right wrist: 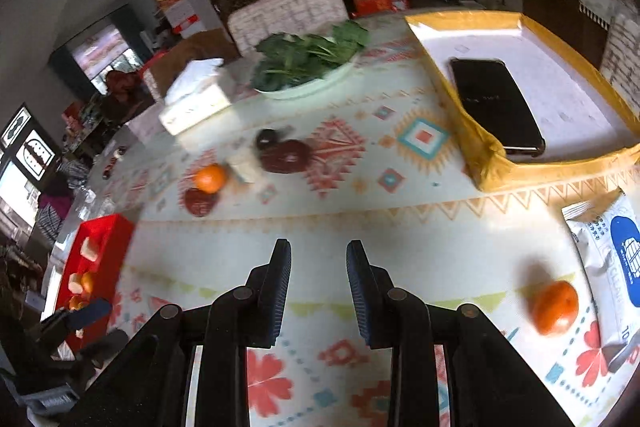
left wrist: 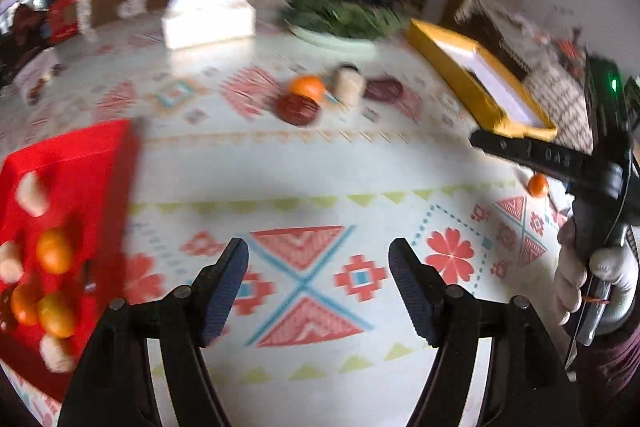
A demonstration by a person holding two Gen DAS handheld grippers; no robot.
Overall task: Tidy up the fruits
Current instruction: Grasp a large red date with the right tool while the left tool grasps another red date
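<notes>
A red tray point(left wrist: 80, 155) at the left holds several oranges point(left wrist: 54, 251) and pale pieces point(left wrist: 32, 193). At mid-table lie an orange point(left wrist: 307, 87), a dark red fruit point(left wrist: 298, 109), a pale piece point(left wrist: 349, 83) and a dark purple fruit point(left wrist: 383, 89). My left gripper point(left wrist: 318, 267) is open over bare cloth, right of the red tray, with nothing between its fingers. My right gripper point(right wrist: 318, 287) stands narrowly open and empty, left of a lone orange point(right wrist: 556, 307). That orange point(left wrist: 538, 185) also shows beyond the right gripper point(left wrist: 486, 143). The fruit cluster point(right wrist: 210, 178) lies ahead, and the red tray point(right wrist: 108, 231) is at far left.
A yellow-rimmed tray point(right wrist: 492, 163) at the right holds a black phone point(right wrist: 496, 103). A plate of greens point(right wrist: 308, 57) and a tissue box point(right wrist: 196, 99) stand at the back. A wipes pack point(right wrist: 612, 255) lies at the right edge. A gloved hand point(left wrist: 592, 275) grips the right tool.
</notes>
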